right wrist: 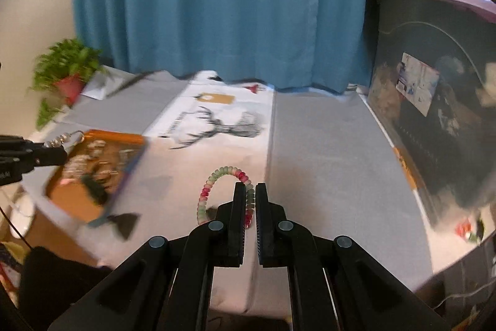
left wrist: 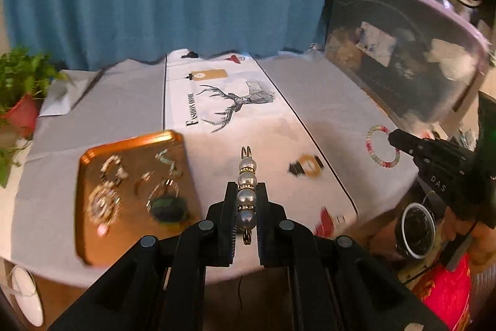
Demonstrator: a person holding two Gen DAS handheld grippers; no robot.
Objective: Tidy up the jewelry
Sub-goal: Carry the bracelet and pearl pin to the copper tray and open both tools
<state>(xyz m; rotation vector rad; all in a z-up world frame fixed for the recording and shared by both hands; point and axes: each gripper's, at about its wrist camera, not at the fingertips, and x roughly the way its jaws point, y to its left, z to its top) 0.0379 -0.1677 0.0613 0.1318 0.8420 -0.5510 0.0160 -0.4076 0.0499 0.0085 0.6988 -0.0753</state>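
Observation:
My left gripper (left wrist: 247, 191) is shut on a pearl hair clip (left wrist: 247, 176), which sticks forward past the fingertips and hangs above the table. To its left lies the orange tray (left wrist: 90, 238) holding several pieces of jewelry (left wrist: 104, 203). My right gripper (right wrist: 251, 191) is shut on a red, green and white beaded bracelet (right wrist: 217, 179), whose loop curves up to the left of the jaws. In the left wrist view the right gripper (left wrist: 392, 137) comes in from the right with the bracelet (left wrist: 376, 157). The right wrist view shows the left gripper (right wrist: 62, 152) with the clip (right wrist: 62, 140) over the tray (right wrist: 62, 197).
A grey and white cloth with a deer print (left wrist: 235, 104) covers the table. A potted plant (left wrist: 18, 95) stands at the far left, a blue curtain (right wrist: 223, 5) behind, and a dark storage box with a pink lid (left wrist: 403, 51) at the right. More beads (right wrist: 468, 230) lie near the right edge.

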